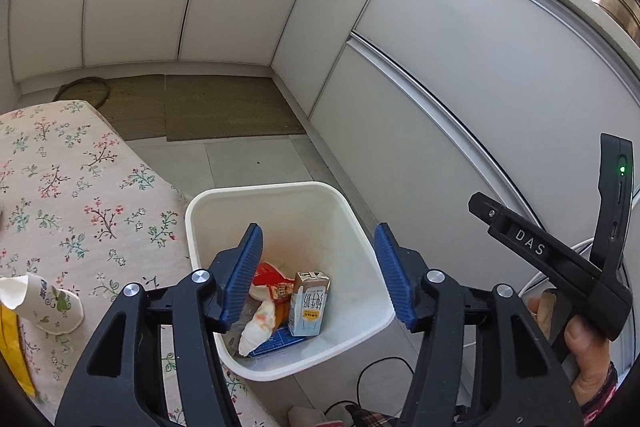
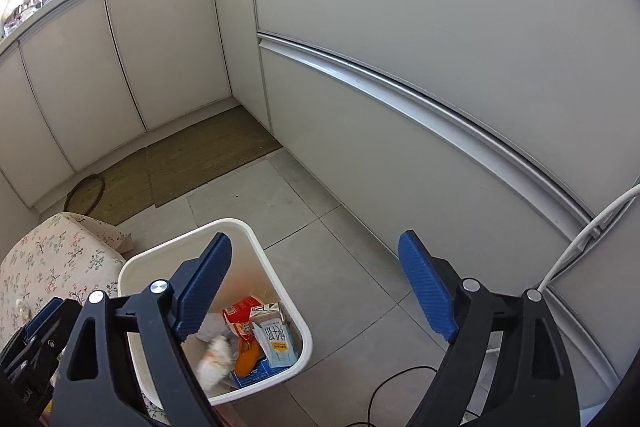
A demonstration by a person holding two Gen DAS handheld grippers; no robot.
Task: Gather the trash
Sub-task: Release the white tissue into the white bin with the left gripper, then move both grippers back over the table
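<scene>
At the far left lies the table (image 1: 68,187), covered with a soft cloth printed with small flowers; its edge runs just beside the bin. On the cloth a paper cup (image 1: 48,307) with a blue and green print lies on its side, and a yellow piece of packaging (image 1: 14,351) shows at the border of the view; what it is I cannot tell.

My left gripper (image 1: 320,275) hangs over the white plastic trash bin (image 1: 276,191), a smooth box with rounded corners and a thick rim. My ribbed blue pads (image 1: 244,275) are spread apart and nothing is between them. Inside the bin I see a crumpled white tissue (image 1: 258,327), a red wrapper (image 1: 268,277), a small milk carton (image 1: 310,303) standing upright, and something flat and blue (image 1: 276,341) under them. In the right wrist view the tissue (image 2: 214,361) is blurred.

My right gripper (image 2: 316,287) is also spread wide and empty; its left pad is above the bin (image 2: 132,267) and its right pad is above the bare grey floor tiles (image 2: 340,267). In the left view my right hand (image 1: 576,351) grips the black handle.

To the right of the bin the tiled floor is open up to the glossy white cabinet fronts (image 2: 440,27), which have a metal strip across them. Behind it, a woven brown mat (image 1: 216,107) lies in the cabinet corner. A black cable (image 2: 400,383) and a white cable (image 2: 580,239) cross the floor near my right side.
</scene>
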